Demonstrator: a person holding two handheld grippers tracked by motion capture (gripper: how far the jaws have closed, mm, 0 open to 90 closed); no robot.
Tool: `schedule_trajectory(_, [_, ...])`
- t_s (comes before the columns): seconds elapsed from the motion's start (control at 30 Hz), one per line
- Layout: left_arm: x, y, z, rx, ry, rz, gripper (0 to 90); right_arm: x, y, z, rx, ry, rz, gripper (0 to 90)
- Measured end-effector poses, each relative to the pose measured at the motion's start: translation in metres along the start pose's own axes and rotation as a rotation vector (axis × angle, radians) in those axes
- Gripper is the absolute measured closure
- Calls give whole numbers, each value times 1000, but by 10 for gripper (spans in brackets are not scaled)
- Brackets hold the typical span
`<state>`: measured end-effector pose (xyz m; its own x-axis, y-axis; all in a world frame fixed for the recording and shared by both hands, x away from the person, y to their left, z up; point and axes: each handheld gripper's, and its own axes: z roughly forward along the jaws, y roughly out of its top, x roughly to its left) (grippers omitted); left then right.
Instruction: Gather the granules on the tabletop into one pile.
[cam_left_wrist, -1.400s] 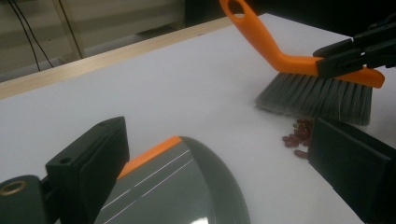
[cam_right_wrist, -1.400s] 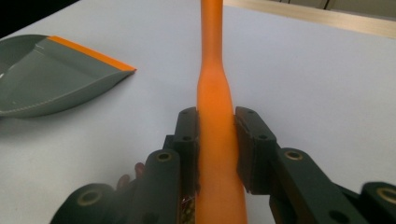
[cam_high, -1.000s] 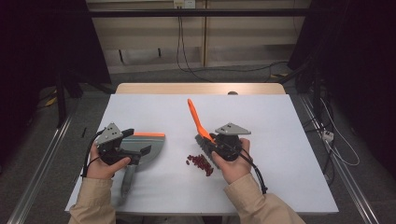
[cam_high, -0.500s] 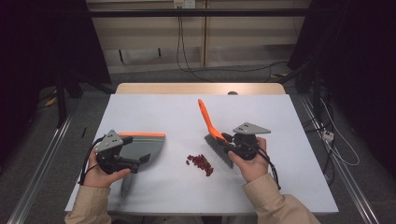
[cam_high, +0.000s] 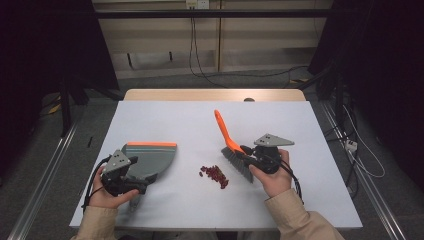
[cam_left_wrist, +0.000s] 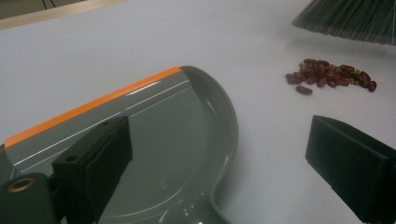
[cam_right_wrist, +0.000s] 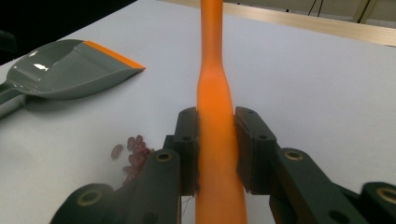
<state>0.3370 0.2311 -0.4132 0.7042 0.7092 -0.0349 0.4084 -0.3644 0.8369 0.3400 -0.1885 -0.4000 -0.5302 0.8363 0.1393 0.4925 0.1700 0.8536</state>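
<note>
A grey dustpan (cam_high: 150, 159) with an orange lip lies flat on the white table (cam_high: 175, 115), left of centre. My left gripper (cam_high: 141, 181) hovers over its rear end, jaws wide open; in the left gripper view the pan (cam_left_wrist: 173, 140) lies between and under the jaws of this gripper (cam_left_wrist: 222, 140), and no pad presses on it. A small heap of red beans (cam_high: 215, 175) lies mid-table. My right gripper (cam_high: 247, 152) is shut on the orange handle (cam_right_wrist: 212, 56) of a brush, whose dark bristles (cam_high: 237, 162) stand just right of the beans.
A wooden strip (cam_high: 215, 95) runs along the table's far edge. Cables (cam_high: 200, 65) lie on the floor behind it, and metal rails (cam_high: 45, 180) flank the table. Bare white surface stretches between the pan and the beans.
The right hand has carried the brush to the right, from above the beans to beside them. The left hand has slid back and down towards the pan's handle end. The pan and beans stayed put.
</note>
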Motion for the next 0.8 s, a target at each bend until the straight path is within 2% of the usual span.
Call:
schedule_trajectory(0.07, [1, -2, -1, 7, 6, 1, 72, 3, 1, 1, -5, 7, 12, 722])
schedule_trajectory(0.17, [1, -4, -3, 6, 9, -11, 72, 12, 7, 5, -13, 39, 5, 722])
schedule_trajectory(0.3, [-1, -9, -4, 20, 10, -7, 71, 26, 13, 10, -21, 96, 2, 722])
schedule_trajectory(0.43, [2, -11, -6, 8, -5, -23, 71, 41, 11, 15, -10, 201, -48, 722])
schedule_trajectory(0.53, [5, -11, -8, 0, -1, -27, 70, 47, 7, 17, 3, 307, -85, 722])
schedule_trajectory(0.6, [6, -11, -9, -1, 0, -32, 69, 47, 4, 17, 11, 389, -84, 722])
schedule_trajectory(0.67, [7, -12, -9, -1, -3, -40, 69, 45, 1, 18, 11, 458, -128, 722])
schedule_trajectory(0.8, [9, -14, -10, 11, -4, -44, 68, 38, -4, 29, 44, 539, -281, 722])
